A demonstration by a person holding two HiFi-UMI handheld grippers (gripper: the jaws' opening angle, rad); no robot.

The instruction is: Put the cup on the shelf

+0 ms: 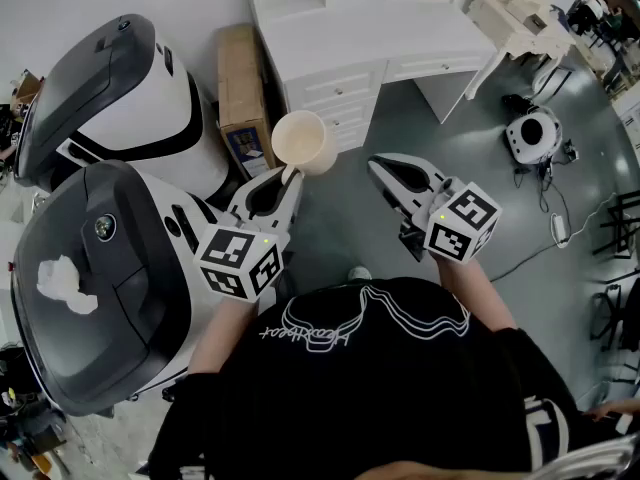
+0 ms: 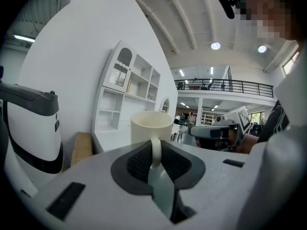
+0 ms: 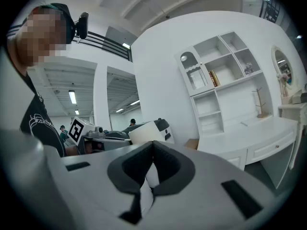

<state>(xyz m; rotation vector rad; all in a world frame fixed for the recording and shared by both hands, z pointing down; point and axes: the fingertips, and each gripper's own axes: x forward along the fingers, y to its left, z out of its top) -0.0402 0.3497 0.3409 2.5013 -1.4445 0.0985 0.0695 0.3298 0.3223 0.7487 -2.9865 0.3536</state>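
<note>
A cream cup (image 1: 301,142) hangs in the air above the grey floor, and my left gripper (image 1: 289,176) is shut on its handle. In the left gripper view the cup (image 2: 150,125) stands upright just past the jaws, with its handle pinched between the dark pads. Behind it rises the white shelf unit (image 2: 128,87) with open compartments. My right gripper (image 1: 379,166) floats to the right of the cup, apart from it, jaws shut with nothing in them. In the right gripper view the cup (image 3: 145,132) shows beyond the shut jaws, and the shelf (image 3: 224,78) stands at the right.
Two large white and grey machines (image 1: 118,103) (image 1: 95,268) fill the left; a white cloth (image 1: 64,284) lies on the nearer one. A cardboard box (image 1: 240,88) leans beside the white desk with drawers (image 1: 345,63). A small round white device (image 1: 534,134) and cables lie on the floor at right.
</note>
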